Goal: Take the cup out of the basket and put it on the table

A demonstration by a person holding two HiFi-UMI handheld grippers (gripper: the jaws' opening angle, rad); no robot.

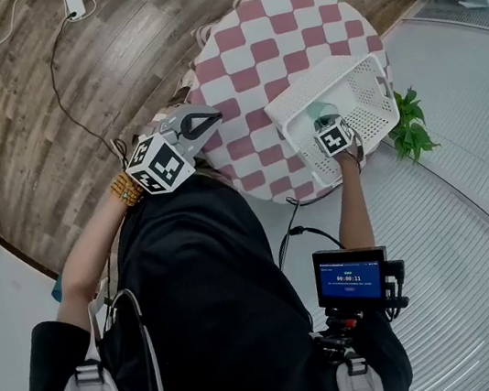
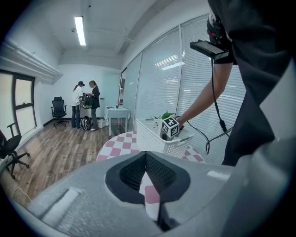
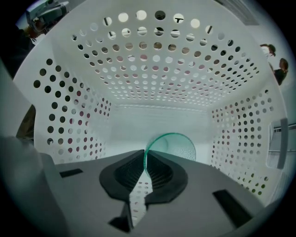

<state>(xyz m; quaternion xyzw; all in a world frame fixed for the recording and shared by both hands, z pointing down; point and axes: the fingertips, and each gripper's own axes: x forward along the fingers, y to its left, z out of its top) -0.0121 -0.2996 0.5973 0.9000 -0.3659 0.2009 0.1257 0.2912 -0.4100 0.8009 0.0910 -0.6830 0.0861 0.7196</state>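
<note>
Green cup (image 3: pixel 178 147) in white basket (image 3: pixel 152 69)

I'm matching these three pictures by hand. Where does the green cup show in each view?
Head view: green cup right of centre, inside the white basket.
Left gripper view: cup not visible; only the basket shows, mid-frame.
Right gripper view: cup at lower centre, its rim pinched in the right tongs.
Shared landmark: the white basket, seen from inside in the right gripper view.

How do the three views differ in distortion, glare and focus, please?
Head view: even light, edges bowed, white basket bright, no harsh shadows. Left gripper view: strong fisheye, dark corners, ceiling light glaring. Right gripper view: diffuse light through the basket's holes, green cup sharp.
</note>
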